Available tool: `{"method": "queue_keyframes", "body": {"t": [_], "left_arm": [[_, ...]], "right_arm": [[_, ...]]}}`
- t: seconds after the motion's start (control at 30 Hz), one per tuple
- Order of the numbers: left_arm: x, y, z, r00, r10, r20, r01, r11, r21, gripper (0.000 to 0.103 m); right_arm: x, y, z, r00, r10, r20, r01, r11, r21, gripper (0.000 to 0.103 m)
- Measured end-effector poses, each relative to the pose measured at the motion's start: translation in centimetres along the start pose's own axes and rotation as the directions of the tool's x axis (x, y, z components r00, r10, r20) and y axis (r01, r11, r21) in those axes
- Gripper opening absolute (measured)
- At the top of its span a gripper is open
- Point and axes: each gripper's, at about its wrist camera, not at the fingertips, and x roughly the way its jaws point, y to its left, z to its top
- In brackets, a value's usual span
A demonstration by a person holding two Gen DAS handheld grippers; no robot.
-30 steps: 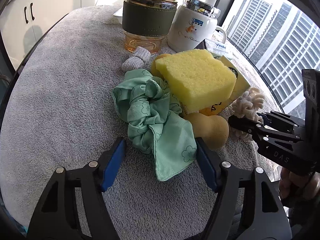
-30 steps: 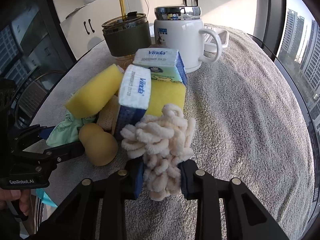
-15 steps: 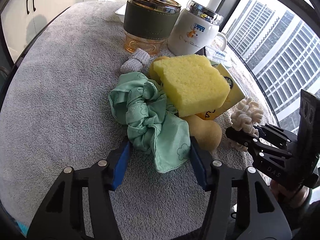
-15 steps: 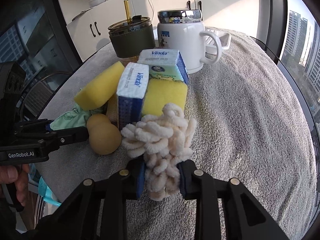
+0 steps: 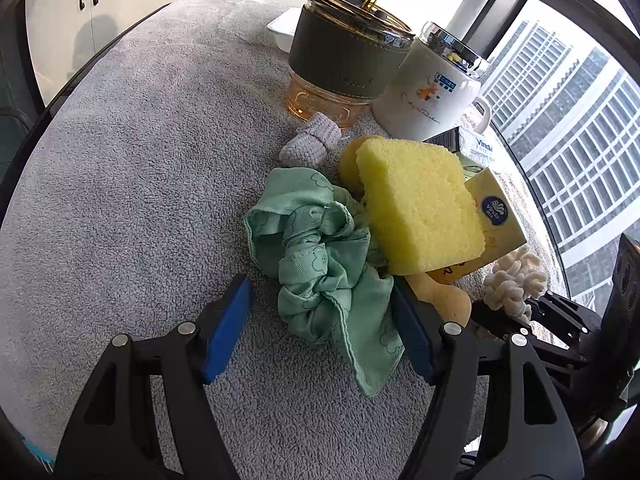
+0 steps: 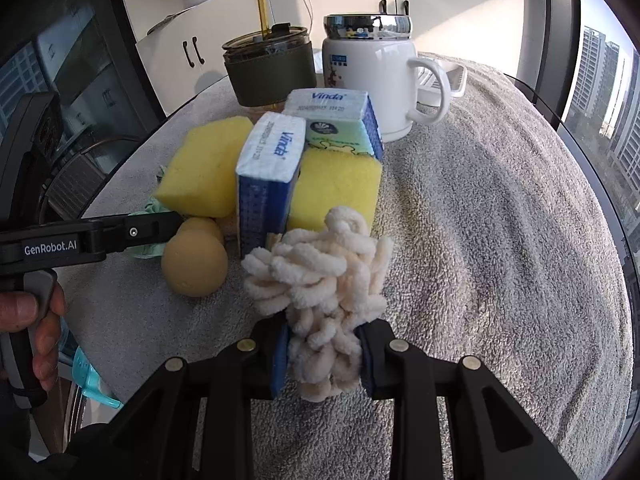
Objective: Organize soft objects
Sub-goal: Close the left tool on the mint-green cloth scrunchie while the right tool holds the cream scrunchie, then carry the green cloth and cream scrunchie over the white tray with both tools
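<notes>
sponges [image 6: 208,168], two; tissue packs [image 6: 270,176], two

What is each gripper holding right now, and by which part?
Right gripper clamps the cream chenille bundle by its near, lower end. Left gripper is open around the green cloth.

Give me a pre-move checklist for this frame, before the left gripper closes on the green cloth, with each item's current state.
1. Left gripper jaws open and straddling the green cloth: ok.
2. Cloth free of other items: not ok; the yellow sponge leans over its right edge.
3. Right jaw pad clear of the tan gourd-shaped sponge: cannot tell; they look very close.
4. Right gripper secure on the cream chenille piece: ok, jaws shut on it.
5. The two grippers clear of each other: cannot tell; they sit close together.
6. Green-sleeved tumbler and white mug upright behind the pile: ok.
</notes>
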Motion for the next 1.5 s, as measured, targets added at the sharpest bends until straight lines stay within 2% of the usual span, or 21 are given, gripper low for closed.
{"method": "queue_keyframes", "body": {"t": [0.03,0.07,0.1,0.13,0.2,0.27,0.57,0.63,0.67,0.77,0.93,1.17,1.23,1.5], "left_arm": [[0.3,-0.1,0.2,1.0,0.006,0.001,-0.006,1.0,0.002,0.061],[0.5,-0.1,0.4,1.0,0.011,0.004,-0.011,1.0,0.001,0.048],[0.6,-0.1,0.6,1.0,0.017,0.007,-0.018,1.0,0.005,0.043],[0.7,-0.2,0.6,1.0,0.017,0.007,-0.017,1.0,0.011,0.042],[0.6,-0.5,0.6,1.0,0.02,0.011,-0.02,0.999,0.032,0.033],[0.2,-0.7,0.5,1.0,0.01,0.025,-0.011,0.999,0.031,0.031],[-3.0,-3.0,0.2,0.988,0.091,0.125,-0.106,0.987,0.119,0.03],[-3.1,-3.0,0.0,0.989,0.095,0.113,-0.109,0.985,0.131,0.03],[-4.2,-1.6,-1.1,0.99,0.096,0.104,-0.11,0.985,0.134,0.03],[-4.1,-0.6,-2.2,0.994,0.085,0.063,-0.093,0.986,0.136,0.03],[-5.3,0.0,-2.1,0.998,0.048,0.048,-0.054,0.989,0.135,0.03],[-6.0,2.2,0.2,0.996,0.044,0.078,-0.056,0.988,0.147,0.031],[-6.3,2.8,1.4,0.995,0.029,0.092,-0.043,0.986,0.158,0.031],[-5.7,4.6,7.2,0.99,0.044,0.136,-0.074,0.972,0.222,0.031]], "right_arm": [[0.0,0.1,0.0,1.0,-0.001,0.0,0.001,1.0,-0.004,0.031],[0.1,0.2,0.0,1.0,-0.002,-0.001,0.002,1.0,-0.007,0.031],[0.1,0.3,0.0,1.0,-0.002,-0.001,0.002,1.0,-0.009,0.031],[0.1,0.4,0.0,1.0,-0.002,-0.002,0.002,1.0,-0.01,0.031],[0.1,0.5,0.0,1.0,-0.001,-0.002,0.001,1.0,-0.01,0.03],[0.1,0.5,0.0,1.0,-0.003,0.0,0.003,1.0,-0.008,0.03],[-1.2,1.2,-0.4,0.999,-0.026,0.033,0.027,0.999,-0.023,0.028],[-1.6,1.3,-0.5,0.999,-0.027,0.033,0.028,0.999,-0.027,0.028],[-1.7,1.3,-0.5,0.999,-0.027,0.03,0.028,0.999,-0.027,0.027],[-2.2,0.9,-0.4,1.0,-0.022,0.022,0.023,1.0,-0.022,0.027],[-2.6,0.4,0.1,1.0,-0.009,0.011,0.009,1.0,-0.017,0.027],[-3.1,-1.7,1.7,1.0,-0.023,0.0,0.023,1.0,-0.013,0.027],[-3.3,-2.6,2.5,1.0,-0.028,-0.002,0.028,0.999,-0.015,0.027],[-3.2,-7.2,7.0,0.994,-0.106,0.004,0.106,0.994,-0.029,0.027]]}}
